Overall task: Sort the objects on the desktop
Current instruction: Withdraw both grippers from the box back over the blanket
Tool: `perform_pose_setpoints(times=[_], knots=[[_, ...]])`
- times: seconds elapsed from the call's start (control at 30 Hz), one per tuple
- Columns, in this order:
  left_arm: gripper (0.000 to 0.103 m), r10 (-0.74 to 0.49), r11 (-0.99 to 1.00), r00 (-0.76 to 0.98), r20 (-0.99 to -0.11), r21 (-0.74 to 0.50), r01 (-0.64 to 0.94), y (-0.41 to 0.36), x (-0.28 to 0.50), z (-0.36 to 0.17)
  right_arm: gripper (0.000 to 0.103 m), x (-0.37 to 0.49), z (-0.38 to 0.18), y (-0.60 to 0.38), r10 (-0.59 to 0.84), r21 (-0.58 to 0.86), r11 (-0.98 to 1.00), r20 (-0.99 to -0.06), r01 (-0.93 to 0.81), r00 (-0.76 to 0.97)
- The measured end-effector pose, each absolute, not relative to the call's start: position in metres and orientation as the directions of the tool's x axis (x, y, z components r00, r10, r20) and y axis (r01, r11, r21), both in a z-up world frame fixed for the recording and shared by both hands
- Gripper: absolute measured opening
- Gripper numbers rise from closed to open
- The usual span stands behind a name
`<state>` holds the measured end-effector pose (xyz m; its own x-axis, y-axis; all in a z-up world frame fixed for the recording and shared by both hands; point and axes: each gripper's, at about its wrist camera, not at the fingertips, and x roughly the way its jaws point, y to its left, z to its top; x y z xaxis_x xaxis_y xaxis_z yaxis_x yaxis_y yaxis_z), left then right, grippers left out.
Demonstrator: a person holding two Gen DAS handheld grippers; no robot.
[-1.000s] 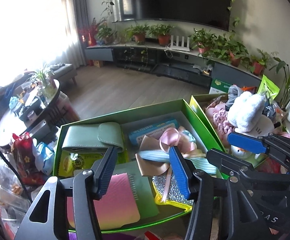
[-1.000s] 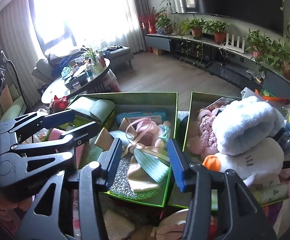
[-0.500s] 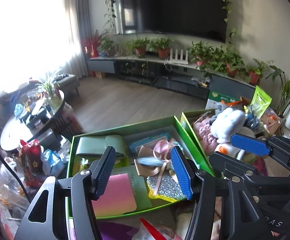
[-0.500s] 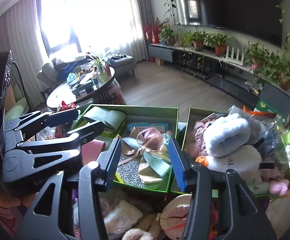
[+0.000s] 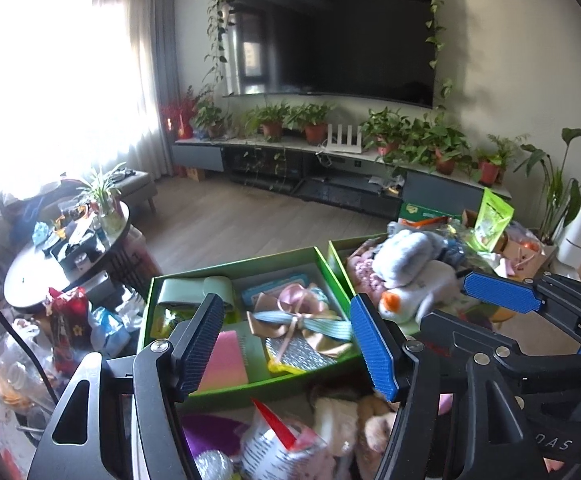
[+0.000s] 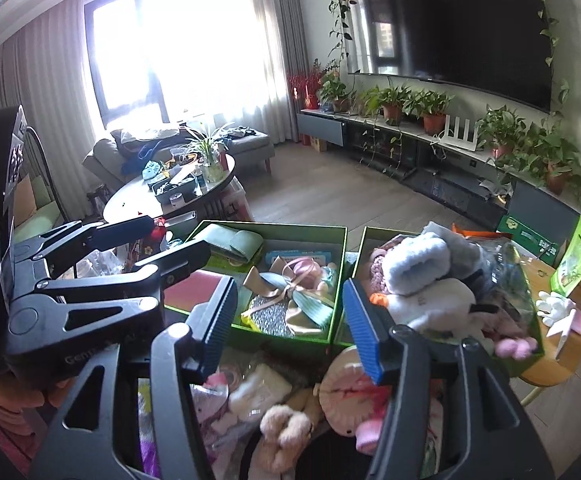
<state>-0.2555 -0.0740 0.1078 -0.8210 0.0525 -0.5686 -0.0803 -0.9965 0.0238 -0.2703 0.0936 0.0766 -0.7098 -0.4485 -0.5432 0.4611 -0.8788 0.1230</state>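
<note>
Desktop objects lie in three groups on the table (image 6: 550, 364), whose bare wood shows only at its right edge: two green boxes side by side toward the far edge and a loose heap along the near edge. The right green box (image 6: 364, 248) is the fullest, piled above its rim with a white plush toy (image 6: 430, 300) and a pale blue fluffy piece (image 6: 414, 264); anything more dropped there could slide off the mound and over the wall, I think, because nothing holds it in. The left green box (image 5: 250, 384) carries a green case (image 5: 194, 290) in its far left corner, a pink notebook (image 5: 222, 364) near its front wall, and a ribbon bow (image 5: 294, 320) over a glittery pad (image 5: 298, 354) at its right side; the bow's loose tails look easy to snag and drag out. The near heap, with a pink round pad (image 6: 350, 384), a tan fuzzy toy (image 6: 286, 428) and a silver-wrapped packet (image 5: 274, 452), is soft and tangled, so a pinch may lift two things at once. The left gripper (image 5: 290, 344) and the right gripper (image 6: 290, 324) both hang empty above that heap with jaws opening and nothing between the pads. They sit close together, so reaching at once could knock one against the other.
</note>
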Motion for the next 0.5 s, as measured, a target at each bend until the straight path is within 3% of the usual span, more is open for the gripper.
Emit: perform_pose_setpoints(times=[0.5], knots=[[0.067, 0.097, -0.991, -0.835, -0.542, 0.022, -0.129, -0.036, -0.189, 0.115, 0.060, -0.201, 0.083, 0.132, -0.447, 0.117, -0.881, -0.520, 0.458, -0.728]])
